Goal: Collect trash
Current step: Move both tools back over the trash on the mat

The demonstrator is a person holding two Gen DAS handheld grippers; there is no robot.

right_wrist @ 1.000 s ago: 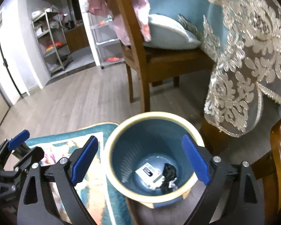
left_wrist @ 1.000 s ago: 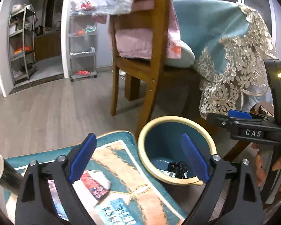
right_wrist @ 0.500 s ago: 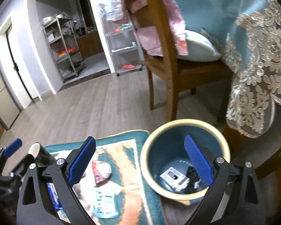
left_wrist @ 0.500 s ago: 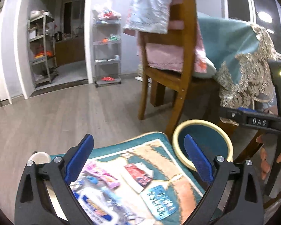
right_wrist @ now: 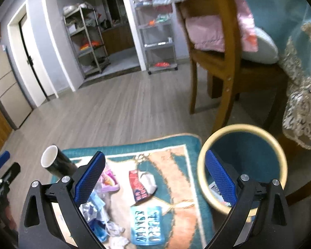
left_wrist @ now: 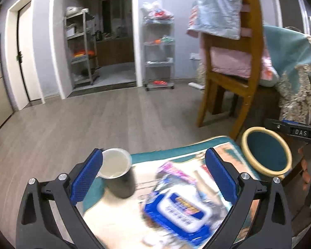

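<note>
Left wrist view: the left claw (left_wrist: 153, 178) hangs over the mat (left_wrist: 176, 151) with its jaws spread wide and nothing pressed between the pads. Taking the blue bin (left_wrist: 266, 149) as the landmark, the paper cup (left_wrist: 118, 172) stands well to its left, at the far-left corner of the mat, right beside the left pad. The blue-and-white wipes pack (left_wrist: 182, 209) lies nearer the camera, between the cup and the bin, among crumpled wrappers too blurred to name. The cup looks light and thin-walled, so it should crush or tip under a hard squeeze; I would take it across the middle of its dark body, not at the rim. The pack looks soft and slick; a pinch on one edge seems safer than one across its flat face.

Right wrist view: the right claw (right_wrist: 154, 178) is also wide and empty. The bin (right_wrist: 241, 133) sits just off the mat's right edge, with a few scraps already at its bottom. Left of the bin lie a red-and-white wrapper (right_wrist: 142, 183), a flat light-blue packet (right_wrist: 146, 225), a pink wrapper (right_wrist: 108, 181), and a heap of crumpled plastic (right_wrist: 97, 211). All look nearly weightless and limp. The raised crumple of the red-and-white wrapper offers the best hold, while the flat packet would probably need lifting by an edge. The cup (right_wrist: 55, 162) stands furthest from the bin.
</note>
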